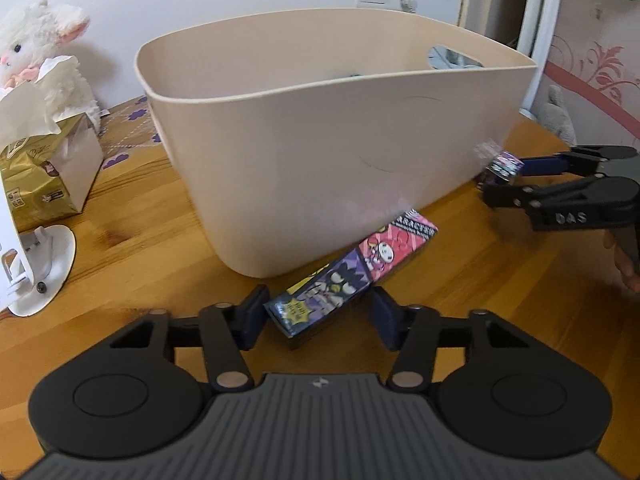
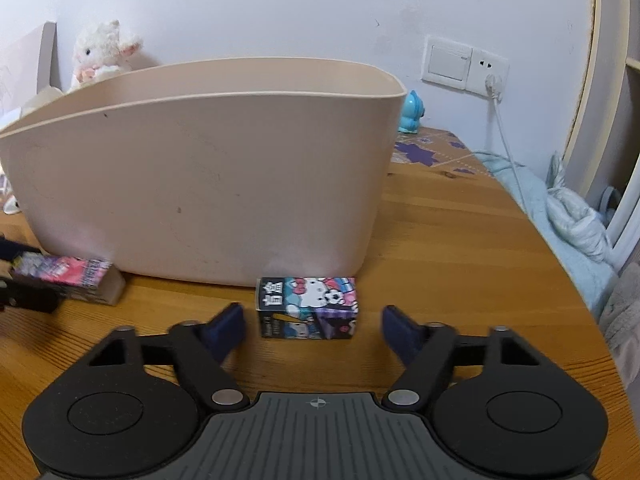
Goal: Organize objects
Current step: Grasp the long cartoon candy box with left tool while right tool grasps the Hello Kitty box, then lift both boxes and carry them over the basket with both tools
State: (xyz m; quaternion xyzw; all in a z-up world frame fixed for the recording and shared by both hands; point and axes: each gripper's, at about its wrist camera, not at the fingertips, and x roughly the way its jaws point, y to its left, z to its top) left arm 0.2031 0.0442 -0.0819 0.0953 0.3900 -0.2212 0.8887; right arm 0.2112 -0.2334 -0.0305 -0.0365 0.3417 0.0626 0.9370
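Observation:
A beige plastic bin [image 1: 320, 128] stands on the wooden table; the right wrist view shows it too [image 2: 200, 184]. A long cartoon-printed box [image 1: 352, 276] lies against its front wall, its near end between the open fingers of my left gripper [image 1: 316, 316]. The same box shows at the left of the right wrist view [image 2: 68, 274]. A small Hello Kitty box [image 2: 308, 306] stands in front of the bin, between the open fingers of my right gripper [image 2: 314, 330]. The left wrist view shows the right gripper [image 1: 500, 182] around that small box [image 1: 502, 168].
A gold tissue box [image 1: 44, 172], a white plush toy [image 1: 44, 48] and a white stand [image 1: 40, 264] sit at the left. A blue figurine [image 2: 412, 114] stands behind the bin. A power cable [image 2: 508, 148] hangs from the wall socket. The table's rounded edge [image 2: 560, 260] runs at the right.

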